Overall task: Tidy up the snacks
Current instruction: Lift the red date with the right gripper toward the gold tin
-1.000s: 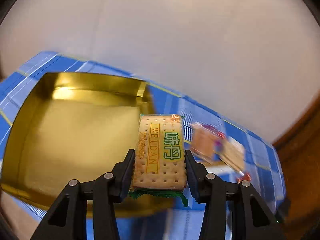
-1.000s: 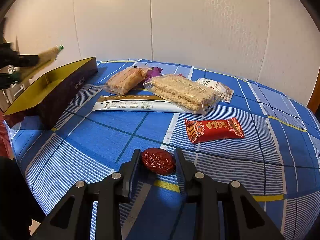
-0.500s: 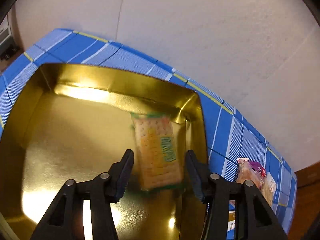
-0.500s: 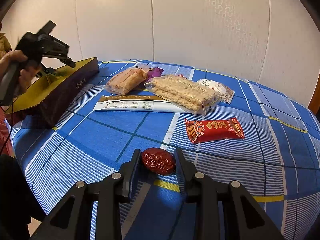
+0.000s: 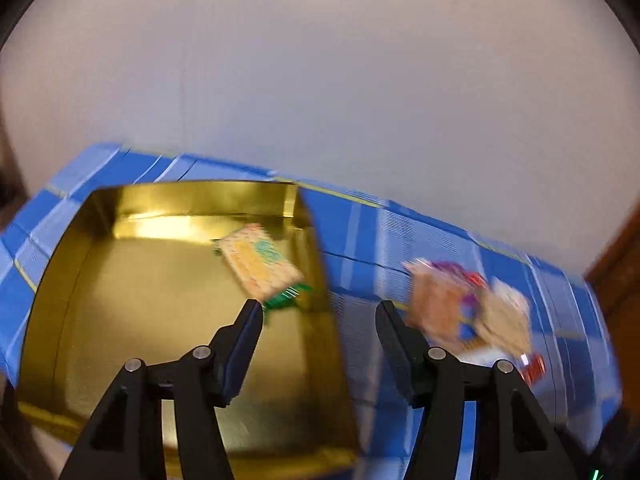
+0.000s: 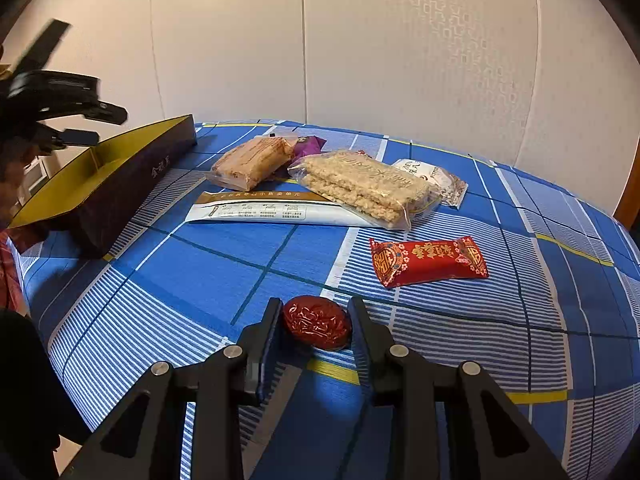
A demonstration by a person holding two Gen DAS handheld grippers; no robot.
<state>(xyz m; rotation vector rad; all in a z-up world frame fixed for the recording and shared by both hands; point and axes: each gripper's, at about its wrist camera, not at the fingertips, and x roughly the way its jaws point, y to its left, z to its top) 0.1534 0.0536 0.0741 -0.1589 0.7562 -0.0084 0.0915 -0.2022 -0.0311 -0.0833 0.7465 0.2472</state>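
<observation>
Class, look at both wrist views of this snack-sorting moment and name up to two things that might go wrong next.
1. The right gripper clamps the small glossy red wrapped sweet only by its sides; it may slip out when lifted.
2. The left gripper, whose jaws have just been opening with nothing between them, hangs over the right-hand wall of the gold-lined box holding the cracker packet; it could knock that wall.
</observation>
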